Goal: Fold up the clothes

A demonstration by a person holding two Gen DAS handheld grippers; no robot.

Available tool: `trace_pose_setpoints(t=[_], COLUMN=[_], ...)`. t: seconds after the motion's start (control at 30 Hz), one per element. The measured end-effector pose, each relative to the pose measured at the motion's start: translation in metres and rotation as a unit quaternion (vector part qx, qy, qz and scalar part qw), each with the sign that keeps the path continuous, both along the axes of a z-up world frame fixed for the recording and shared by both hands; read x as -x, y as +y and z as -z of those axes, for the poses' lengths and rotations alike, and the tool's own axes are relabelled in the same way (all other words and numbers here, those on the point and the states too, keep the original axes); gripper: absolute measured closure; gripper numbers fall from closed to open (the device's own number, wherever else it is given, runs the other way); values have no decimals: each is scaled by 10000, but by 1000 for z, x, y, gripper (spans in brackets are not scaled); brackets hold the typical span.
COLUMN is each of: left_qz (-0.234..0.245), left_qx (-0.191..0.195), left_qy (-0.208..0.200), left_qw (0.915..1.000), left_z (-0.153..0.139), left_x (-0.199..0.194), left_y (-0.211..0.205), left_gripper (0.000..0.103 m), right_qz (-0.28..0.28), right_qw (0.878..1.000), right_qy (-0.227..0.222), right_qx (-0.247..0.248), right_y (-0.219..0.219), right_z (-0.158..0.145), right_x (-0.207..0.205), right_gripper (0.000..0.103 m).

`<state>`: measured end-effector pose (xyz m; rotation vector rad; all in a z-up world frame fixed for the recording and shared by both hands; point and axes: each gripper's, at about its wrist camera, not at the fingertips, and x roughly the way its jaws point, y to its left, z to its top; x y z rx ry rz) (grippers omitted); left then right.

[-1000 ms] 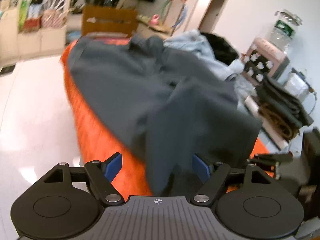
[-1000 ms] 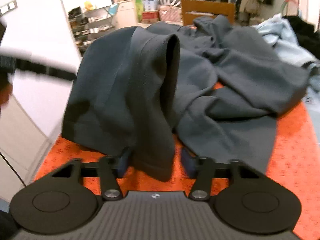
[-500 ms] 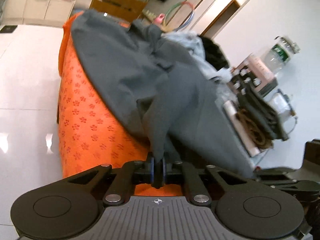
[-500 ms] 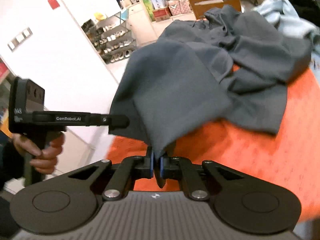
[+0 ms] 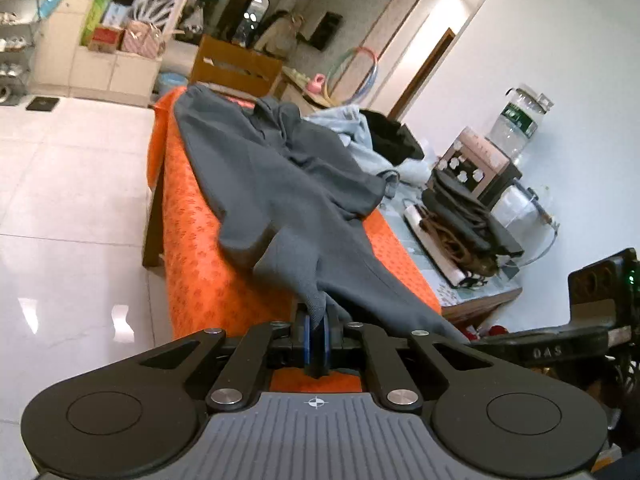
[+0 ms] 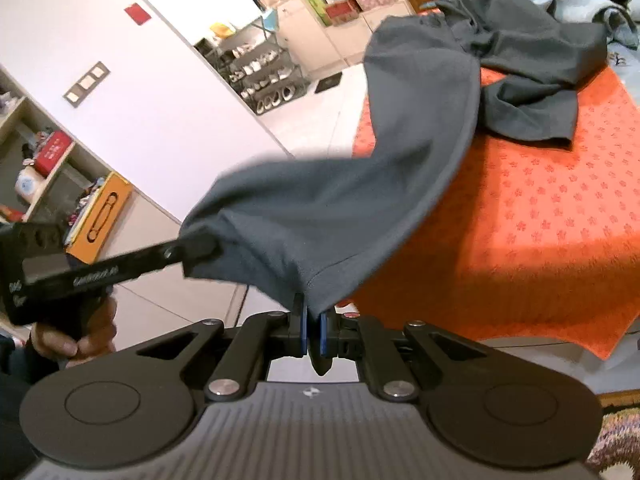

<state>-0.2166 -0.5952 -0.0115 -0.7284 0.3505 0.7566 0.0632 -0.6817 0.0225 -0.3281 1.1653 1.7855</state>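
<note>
A dark grey garment (image 5: 288,184) lies stretched along the orange-covered table (image 5: 200,264), its far part crumpled. My left gripper (image 5: 316,332) is shut on one corner of its near hem, the cloth pinched between the blue pads. In the right wrist view the same grey garment (image 6: 360,200) hangs lifted off the table's near end. My right gripper (image 6: 314,332) is shut on another hem corner. The left gripper (image 6: 200,248) shows there at the left, held by a hand (image 6: 76,336), clamping the cloth's other corner.
A light blue garment (image 5: 352,128) and a black one (image 5: 392,140) lie heaped at the table's far end. A side table (image 5: 472,248) at the right carries folded dark items and a water jug (image 5: 516,120). White tiled floor (image 5: 72,208) lies left; shoe racks (image 6: 260,76) stand by the wall.
Both grippers closed on the garment's hem, then pulled back and up. The near end of the garment now hangs stretched between them off the table's end.
</note>
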Motion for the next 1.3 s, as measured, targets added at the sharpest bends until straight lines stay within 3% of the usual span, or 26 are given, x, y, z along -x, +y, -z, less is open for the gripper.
trace_pose_setpoints(t=[0.2, 0.27, 0.4, 0.5, 0.53, 0.57, 0.63, 0.73, 0.8, 1.07, 1.3], left_qz=[-227, -218, -82, -88, -124, -154, -201, -158, -133, 21, 126], left_qx=[-405, -449, -138, 116, 123, 91, -56, -235, -270, -474, -590], left_qy=[-61, 76, 468, 804, 895, 960, 1018, 1048, 1101, 1295, 1355], left_qw=[9989, 9987, 9988, 9967, 9958, 9952, 9946, 9941, 9935, 9904, 9889], left_z=[-29, -26, 4, 28, 32, 35, 35, 33, 33, 29, 25], left_x=[33, 38, 37, 34, 34, 34, 34, 28, 19, -31, -86], left_y=[-59, -71, -82, -88, -91, -94, -96, -93, -84, -43, 0], left_gripper=[95, 94, 90, 76, 68, 54, 40, 35, 35, 32, 32], right_qz=[-143, -135, -47, 1, -2, -11, -51, -27, 34, 383, 635], right_qw=[9994, 9994, 9991, 9974, 9960, 9948, 9931, 9902, 9878, 9766, 9589], right_qy=[51, -34, -380, -720, -888, -1016, -1166, -1391, -1553, -2104, -2726], right_qx=[-295, -306, -193, -42, 34, 88, 139, 134, 90, -246, -470], right_y=[-52, -66, -78, -82, -82, -82, -85, -83, -78, -37, 28], right_z=[-33, -35, -26, -11, -4, 1, 8, 12, 14, 17, 35], right_x=[33, 42, 51, 55, 56, 56, 51, 43, 35, -21, -80], right_gripper=[96, 96, 96, 92, 90, 85, 84, 78, 71, 63, 62])
